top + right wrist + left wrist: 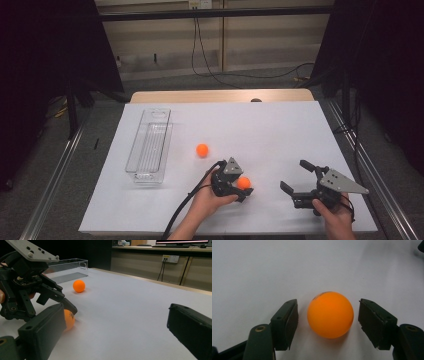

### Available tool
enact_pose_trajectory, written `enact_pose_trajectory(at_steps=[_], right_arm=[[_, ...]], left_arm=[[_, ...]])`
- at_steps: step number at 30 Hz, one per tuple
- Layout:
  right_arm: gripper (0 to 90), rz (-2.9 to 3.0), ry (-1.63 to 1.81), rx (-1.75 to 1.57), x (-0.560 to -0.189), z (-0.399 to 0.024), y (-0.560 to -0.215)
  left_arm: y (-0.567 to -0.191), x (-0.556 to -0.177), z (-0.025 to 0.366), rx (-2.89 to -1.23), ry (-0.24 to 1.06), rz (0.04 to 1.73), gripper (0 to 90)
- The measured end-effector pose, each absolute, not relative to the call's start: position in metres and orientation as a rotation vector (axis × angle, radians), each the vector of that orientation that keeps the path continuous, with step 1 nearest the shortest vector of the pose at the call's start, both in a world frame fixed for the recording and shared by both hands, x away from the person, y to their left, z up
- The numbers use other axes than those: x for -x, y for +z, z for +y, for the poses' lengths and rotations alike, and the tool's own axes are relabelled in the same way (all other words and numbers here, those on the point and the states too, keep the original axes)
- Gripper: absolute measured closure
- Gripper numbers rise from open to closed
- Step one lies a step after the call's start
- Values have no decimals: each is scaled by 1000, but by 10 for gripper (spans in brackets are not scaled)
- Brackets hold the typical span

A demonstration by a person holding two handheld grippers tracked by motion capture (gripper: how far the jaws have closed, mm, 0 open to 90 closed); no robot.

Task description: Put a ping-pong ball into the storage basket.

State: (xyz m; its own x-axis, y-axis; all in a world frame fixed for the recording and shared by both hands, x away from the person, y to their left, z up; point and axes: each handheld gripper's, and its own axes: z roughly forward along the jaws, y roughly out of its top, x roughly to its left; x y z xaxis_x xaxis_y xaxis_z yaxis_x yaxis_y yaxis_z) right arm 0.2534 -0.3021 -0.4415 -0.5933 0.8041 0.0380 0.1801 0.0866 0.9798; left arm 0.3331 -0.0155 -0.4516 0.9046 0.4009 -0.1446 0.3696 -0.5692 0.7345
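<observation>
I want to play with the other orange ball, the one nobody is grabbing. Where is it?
In the high view the free orange ball sits on the white table sheet, just right of the clear plastic tray and a little beyond the left tongs.

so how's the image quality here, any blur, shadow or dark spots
High view: the white table is evenly lit, with dark surroundings at both sides. Left gripper view: the orange ball is sharp and casts a soft shadow beneath it; a gap shows at each pad. Right gripper view: its own jaws are blurred, the far ball clearer.
</observation>
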Motion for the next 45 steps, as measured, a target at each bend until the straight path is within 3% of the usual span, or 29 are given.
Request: enact_pose_trajectory(at_steps=[25, 45], right_arm=[[15, 1843, 1541, -964, -253, -302, -441], [15, 1847, 1538, -964, -254, -302, -442]], left_arm=[[-454, -336, -17, -2244, 50, 561, 409], [-454, -336, -19, -2247, 57, 565, 419]])
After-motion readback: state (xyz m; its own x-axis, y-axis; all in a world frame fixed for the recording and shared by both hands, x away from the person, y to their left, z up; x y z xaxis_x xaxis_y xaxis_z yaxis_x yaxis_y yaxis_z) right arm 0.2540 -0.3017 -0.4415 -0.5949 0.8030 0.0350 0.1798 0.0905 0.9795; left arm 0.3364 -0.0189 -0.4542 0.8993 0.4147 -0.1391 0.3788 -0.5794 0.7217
